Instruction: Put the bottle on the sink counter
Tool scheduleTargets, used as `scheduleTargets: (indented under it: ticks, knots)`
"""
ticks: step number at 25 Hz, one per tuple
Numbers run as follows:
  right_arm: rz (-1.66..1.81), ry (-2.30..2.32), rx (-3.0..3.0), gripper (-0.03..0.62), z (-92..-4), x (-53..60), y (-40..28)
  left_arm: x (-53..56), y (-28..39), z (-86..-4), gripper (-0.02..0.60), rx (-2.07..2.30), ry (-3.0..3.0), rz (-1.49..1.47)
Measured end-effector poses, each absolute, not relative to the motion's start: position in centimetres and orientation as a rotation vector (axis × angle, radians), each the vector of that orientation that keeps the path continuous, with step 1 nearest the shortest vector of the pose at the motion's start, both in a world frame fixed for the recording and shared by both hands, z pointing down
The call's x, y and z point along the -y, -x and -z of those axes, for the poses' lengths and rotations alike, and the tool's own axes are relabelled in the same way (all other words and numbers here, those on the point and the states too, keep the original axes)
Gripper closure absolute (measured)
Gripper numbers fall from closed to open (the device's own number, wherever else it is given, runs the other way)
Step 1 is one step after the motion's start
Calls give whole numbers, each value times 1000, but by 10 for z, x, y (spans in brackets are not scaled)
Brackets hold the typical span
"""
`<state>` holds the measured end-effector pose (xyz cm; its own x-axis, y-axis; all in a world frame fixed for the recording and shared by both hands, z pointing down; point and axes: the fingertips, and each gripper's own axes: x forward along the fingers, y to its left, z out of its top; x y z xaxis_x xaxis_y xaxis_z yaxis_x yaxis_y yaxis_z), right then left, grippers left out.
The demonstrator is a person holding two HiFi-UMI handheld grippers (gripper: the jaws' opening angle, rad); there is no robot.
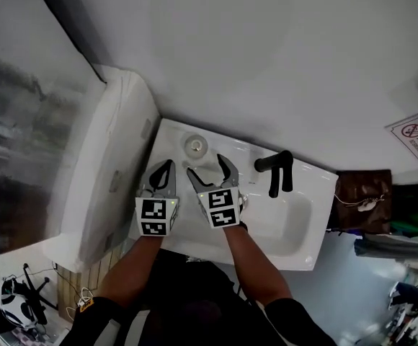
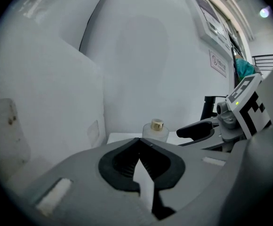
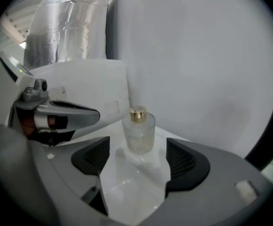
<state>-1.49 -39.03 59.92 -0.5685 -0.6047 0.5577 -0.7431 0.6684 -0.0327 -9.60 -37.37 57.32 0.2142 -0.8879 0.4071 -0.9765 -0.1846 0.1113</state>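
Note:
A small frosted glass bottle with a gold cap (image 1: 195, 145) stands upright on the back left corner of the white sink counter (image 1: 167, 137). In the right gripper view the bottle (image 3: 139, 130) sits just beyond my right gripper (image 3: 137, 157), whose jaws stand wide apart and touch nothing. My right gripper (image 1: 205, 163) hovers over the counter just in front of the bottle. My left gripper (image 1: 169, 164) is beside it on the left, its jaws closed tip to tip on nothing (image 2: 139, 141). The bottle (image 2: 156, 130) shows past them.
A black faucet (image 1: 275, 168) stands at the back of the basin (image 1: 288, 225), right of the grippers. A tall white unit (image 1: 108, 171) borders the counter's left edge, the wall its back. A brown bag (image 1: 364, 192) hangs to the right.

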Motion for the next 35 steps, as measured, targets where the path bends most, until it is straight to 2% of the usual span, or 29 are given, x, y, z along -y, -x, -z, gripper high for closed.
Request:
scheduleTargets:
  ticks: [3,13,15,35]
  knots:
    - [-363,-1067,2376,273,-587,373,3,355,90,-565,578,1742,-2155,-352]
    - [-299,-1184,2385,555,-529,308,-30,286,71,-523,578,1793,-2152,-321]
    - [-291,-1189,2391,586,-521,293,-34,274,64,-513,578,1796,-2168,-304]
    - [-287,-1249,2506,592,-454,176,-55,162,31,-442,578,1806,-2296,-224]
